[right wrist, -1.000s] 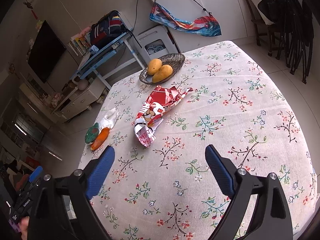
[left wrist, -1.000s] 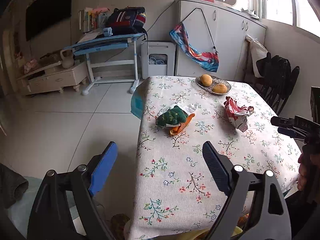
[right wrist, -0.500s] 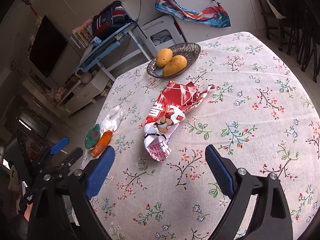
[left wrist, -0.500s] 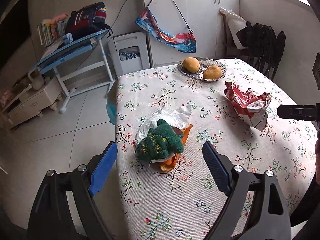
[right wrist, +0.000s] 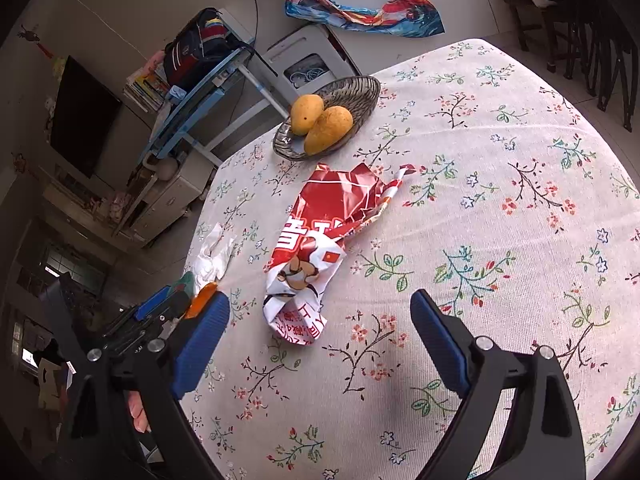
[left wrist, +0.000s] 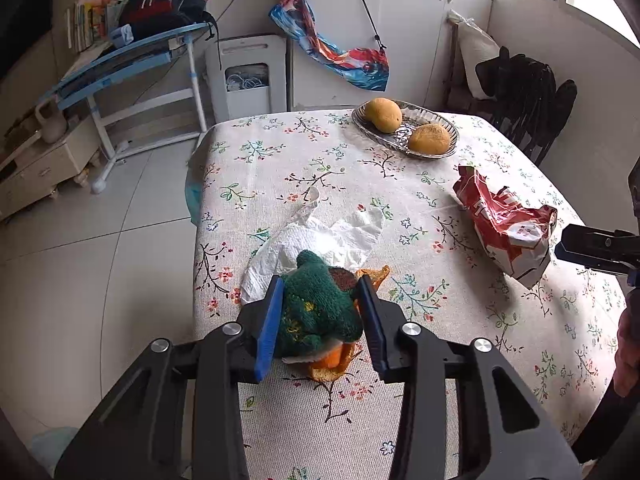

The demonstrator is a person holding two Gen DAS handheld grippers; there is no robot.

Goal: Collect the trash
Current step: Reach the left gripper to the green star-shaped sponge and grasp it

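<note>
Nearest to us, our left gripper (left wrist: 320, 320) is closing its jaws around a green knitted piece (left wrist: 316, 312) at the near left part of the table (left wrist: 280, 420); its blue pads sit against both sides of the green wool, so we are pinching it. Under the green piece lies orange peel (left wrist: 332, 364), sticking out toward us and to the right, and just behind it a crumpled white tissue (left wrist: 320, 240) spreads across the flowered tablecloth (left wrist: 440, 340).

Our right gripper (right wrist: 320, 344) hangs over the near middle of the table with its fingers spread wide and nothing between them. Just beyond its fingertips lies a crumpled red and white snack bag (right wrist: 316, 248), its white end pointing at us and its red end trailing away toward the far side. In the left wrist view the same bag sits to the right of the tissue, well apart from it, with the tip of the right gripper just beside it.

Farther on, near the far edge of the table, a woven metal dish (right wrist: 352, 92) holds two yellow mangoes (right wrist: 320, 120) touching each other. Beyond the table stand a white cabinet (left wrist: 400, 32), a blue desk (left wrist: 132, 64) with a dark backpack (left wrist: 168, 0) on top, and dark folding chairs (left wrist: 524, 92) at the far right.
</note>
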